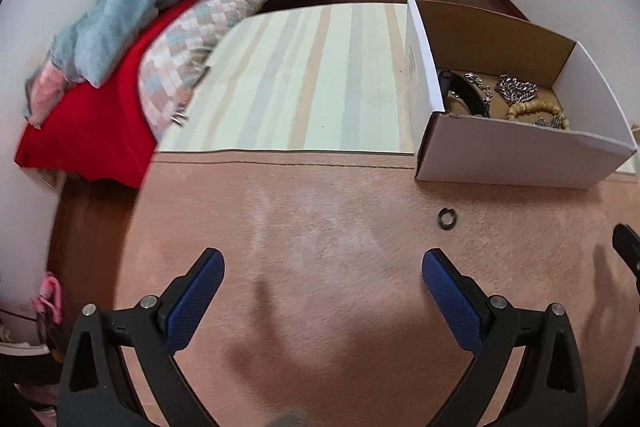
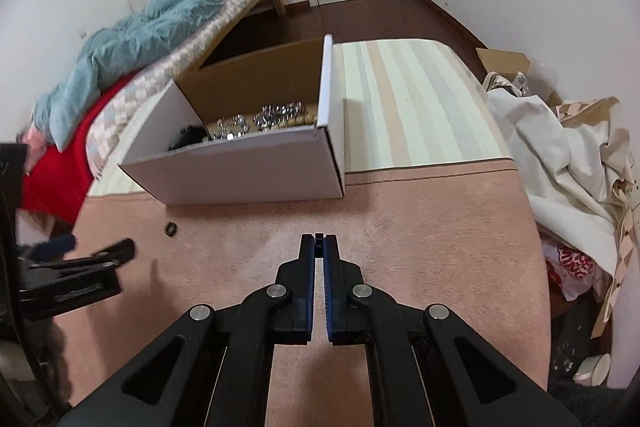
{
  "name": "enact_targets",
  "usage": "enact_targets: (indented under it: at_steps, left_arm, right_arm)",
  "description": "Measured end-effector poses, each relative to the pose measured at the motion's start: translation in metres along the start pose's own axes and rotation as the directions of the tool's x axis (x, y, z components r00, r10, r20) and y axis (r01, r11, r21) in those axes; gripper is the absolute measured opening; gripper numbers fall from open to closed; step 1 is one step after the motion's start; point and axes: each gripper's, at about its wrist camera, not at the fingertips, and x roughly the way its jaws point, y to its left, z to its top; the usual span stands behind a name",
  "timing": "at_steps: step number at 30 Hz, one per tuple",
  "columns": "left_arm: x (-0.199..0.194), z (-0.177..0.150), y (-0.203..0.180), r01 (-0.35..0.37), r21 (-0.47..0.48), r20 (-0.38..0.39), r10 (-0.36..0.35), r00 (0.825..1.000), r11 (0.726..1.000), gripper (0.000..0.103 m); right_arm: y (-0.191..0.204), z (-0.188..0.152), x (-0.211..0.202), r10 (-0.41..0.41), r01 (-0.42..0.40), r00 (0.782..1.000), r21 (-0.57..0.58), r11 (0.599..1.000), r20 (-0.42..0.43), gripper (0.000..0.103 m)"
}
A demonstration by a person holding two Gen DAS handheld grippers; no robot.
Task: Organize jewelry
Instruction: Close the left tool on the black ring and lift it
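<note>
pink plush carpet (image 1: 320,227) fills most of what i see from both wrist cameras. my left gripper (image 1: 323,261) hangs over it with its jaws spread wide and nothing between the blue pads (image 1: 200,291). my right gripper (image 2: 319,241) has its jaws pressed together at the tips; a small dark bit shows right at the tips, but i cannot tell whether it is a piece of jewelry or part of the tool.

a small dark ring (image 1: 447,217) lies alone on the carpet, just in front of the white cardboard box (image 1: 520,155) and apart from both grippers. the box sits where the pink carpet meets a pale striped rug (image 1: 312,79). inside it i make out a silver chain (image 1: 516,89), a beige beaded bracelet (image 1: 536,109) and a black band (image 1: 466,93), all resting on the brown floor of the box.

from the right wrist view, the left gripper shows at the far left edge, near the ring. a bed with a teal blanket (image 2: 132,35) and red cover (image 1: 88,135) lies behind.
</note>
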Motion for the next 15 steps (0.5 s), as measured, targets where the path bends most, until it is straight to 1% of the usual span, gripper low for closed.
enact_targets:
  at_steps: [2, 4, 6, 10, 11, 12, 13, 14, 15]
  left_arm:
    - [0.006, 0.004, -0.001, 0.049, -0.019, -0.017, -0.049, 0.999, 0.999, 0.101]
    - [0.009, 0.006, -0.007, 0.088, -0.016, -0.021, -0.088, 0.996, 0.996, 0.1]
    - [0.01, 0.01, -0.015, 0.1, 0.001, -0.017, -0.1, 0.995, 0.995, 0.093]
    - [0.013, 0.017, -0.035, 0.112, 0.056, -0.02, -0.111, 0.994, 0.992, 0.07]
    - [0.014, 0.017, -0.038, 0.118, 0.069, -0.022, -0.117, 0.993, 0.991, 0.058]
    - [0.014, 0.017, -0.042, 0.123, 0.079, -0.025, -0.121, 0.992, 0.989, 0.051]
    - [0.015, 0.016, -0.044, 0.136, 0.089, -0.029, -0.133, 0.991, 0.987, 0.039]
    - [0.013, 0.016, -0.047, 0.146, 0.094, -0.02, -0.145, 0.989, 0.985, 0.028]
    - [0.013, 0.015, -0.05, 0.157, 0.105, -0.018, -0.156, 0.988, 0.982, 0.023]
  right_arm:
    - [-0.001, 0.002, -0.004, 0.007, -0.007, 1.0, 0.014, 1.0, 0.0, 0.004]
    - [-0.003, 0.003, -0.006, 0.001, -0.001, 1.0, 0.023, 1.0, 0.005, 0.004]
    - [-0.005, 0.002, -0.006, -0.007, 0.007, 1.0, 0.031, 1.0, 0.006, 0.004]
    - [-0.011, 0.0, -0.003, -0.021, 0.022, 1.0, 0.046, 0.999, -0.003, 0.004]
    - [-0.011, 0.0, -0.002, -0.024, 0.024, 1.0, 0.048, 0.999, -0.004, 0.004]
    - [-0.012, 0.0, -0.002, -0.03, 0.031, 1.0, 0.049, 0.998, -0.004, 0.004]
    - [-0.013, 0.001, -0.002, -0.033, 0.033, 0.999, 0.052, 0.998, -0.002, 0.004]
    - [-0.014, 0.002, -0.002, -0.035, 0.035, 0.999, 0.054, 0.998, -0.001, 0.004]
    - [-0.014, 0.003, -0.003, -0.04, 0.04, 0.999, 0.055, 0.998, 0.0, 0.004]
